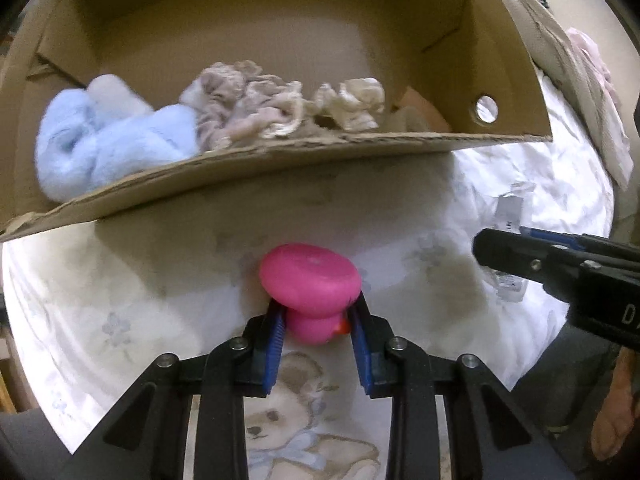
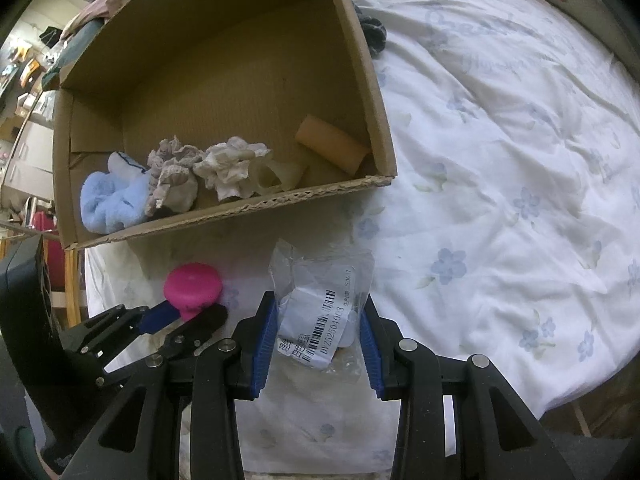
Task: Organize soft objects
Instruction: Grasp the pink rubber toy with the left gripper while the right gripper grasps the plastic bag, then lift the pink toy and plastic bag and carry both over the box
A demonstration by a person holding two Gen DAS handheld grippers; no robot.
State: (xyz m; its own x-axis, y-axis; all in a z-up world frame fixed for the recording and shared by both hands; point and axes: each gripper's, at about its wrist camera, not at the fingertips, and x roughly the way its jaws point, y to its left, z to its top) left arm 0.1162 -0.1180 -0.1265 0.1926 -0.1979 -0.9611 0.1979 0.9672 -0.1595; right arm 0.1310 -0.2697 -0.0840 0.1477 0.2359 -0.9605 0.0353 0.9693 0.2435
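A pink mushroom-shaped soft toy point(image 1: 310, 276) point(image 2: 192, 280) stands on the bedsheet just in front of an open cardboard box point(image 1: 280, 152) point(image 2: 240, 208). My left gripper point(image 1: 318, 312) point(image 2: 188, 316) is shut on its stem, both blue pads pressing it. My right gripper point(image 2: 318, 320) point(image 1: 492, 248) is shut on a clear plastic bag point(image 2: 320, 280) with a barcode label, held just right of the toy. Inside the box lie a fluffy light-blue sock point(image 1: 112, 148) point(image 2: 108, 200), a grey lace cloth point(image 1: 240, 108), a cream cloth point(image 1: 352, 108) and an orange foam roll point(image 2: 332, 148).
The white sheet point(image 2: 500, 160) with blue flowers spreads wide to the right of the box. A dark scrunchie point(image 2: 372, 30) lies behind the box's right wall. A pale pink cloth point(image 1: 596, 64) lies beyond the box. The bed's edge runs along the lower right.
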